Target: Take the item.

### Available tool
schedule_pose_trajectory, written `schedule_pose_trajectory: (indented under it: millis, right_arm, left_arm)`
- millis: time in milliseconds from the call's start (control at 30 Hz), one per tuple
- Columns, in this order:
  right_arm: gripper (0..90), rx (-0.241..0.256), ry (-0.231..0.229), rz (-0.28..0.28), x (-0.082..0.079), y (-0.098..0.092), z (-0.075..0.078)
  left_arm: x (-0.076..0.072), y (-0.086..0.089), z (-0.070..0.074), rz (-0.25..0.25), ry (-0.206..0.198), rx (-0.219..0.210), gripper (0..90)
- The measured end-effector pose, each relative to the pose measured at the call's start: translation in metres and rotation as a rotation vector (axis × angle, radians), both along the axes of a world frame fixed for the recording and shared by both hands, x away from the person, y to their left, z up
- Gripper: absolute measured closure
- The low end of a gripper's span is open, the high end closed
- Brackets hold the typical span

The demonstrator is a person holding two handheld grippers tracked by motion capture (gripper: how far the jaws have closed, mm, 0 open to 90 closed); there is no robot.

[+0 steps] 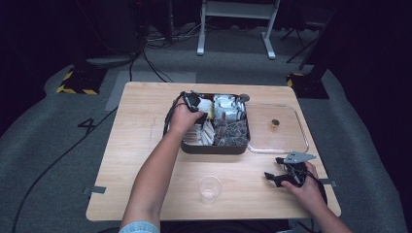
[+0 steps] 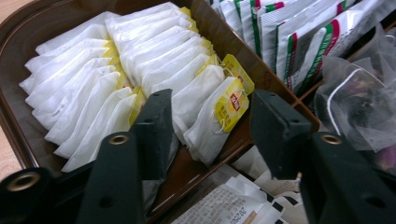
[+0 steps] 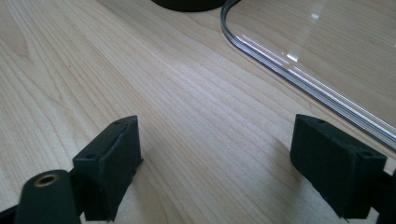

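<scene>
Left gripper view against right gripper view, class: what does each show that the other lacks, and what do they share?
Left gripper view: white tea bags with yellow tags filed in a brown divided box, green-striped sachets in the next compartment, and the left tool open above them.

Right gripper view: bare wooden table, the rim of a clear lid, and the right tool open and empty.

Shared: two black jaws apart, gripping nothing.

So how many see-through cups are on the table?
1. The clear plastic cup stands alone near the front edge of the table, between the person's two arms. None stand elsewhere on the table, though the brown tea box could hide something behind it.
</scene>
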State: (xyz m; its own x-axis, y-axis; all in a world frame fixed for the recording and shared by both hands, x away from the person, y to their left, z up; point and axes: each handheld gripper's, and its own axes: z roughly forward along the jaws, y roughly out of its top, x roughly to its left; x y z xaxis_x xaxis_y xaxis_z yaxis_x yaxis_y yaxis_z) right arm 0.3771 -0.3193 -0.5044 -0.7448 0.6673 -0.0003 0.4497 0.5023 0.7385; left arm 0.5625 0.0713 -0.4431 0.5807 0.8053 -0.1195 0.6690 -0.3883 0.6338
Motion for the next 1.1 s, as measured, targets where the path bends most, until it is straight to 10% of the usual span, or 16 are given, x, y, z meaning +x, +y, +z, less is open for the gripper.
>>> schedule_pose_trajectory:
  millis: [1100]
  right_arm:
    - [16.5,0.000,-0.001,0.002,0.000,0.000,0.000]
  left_arm:
    - [0.013,-0.013,-0.006,-0.039,0.093,0.132,89.0]
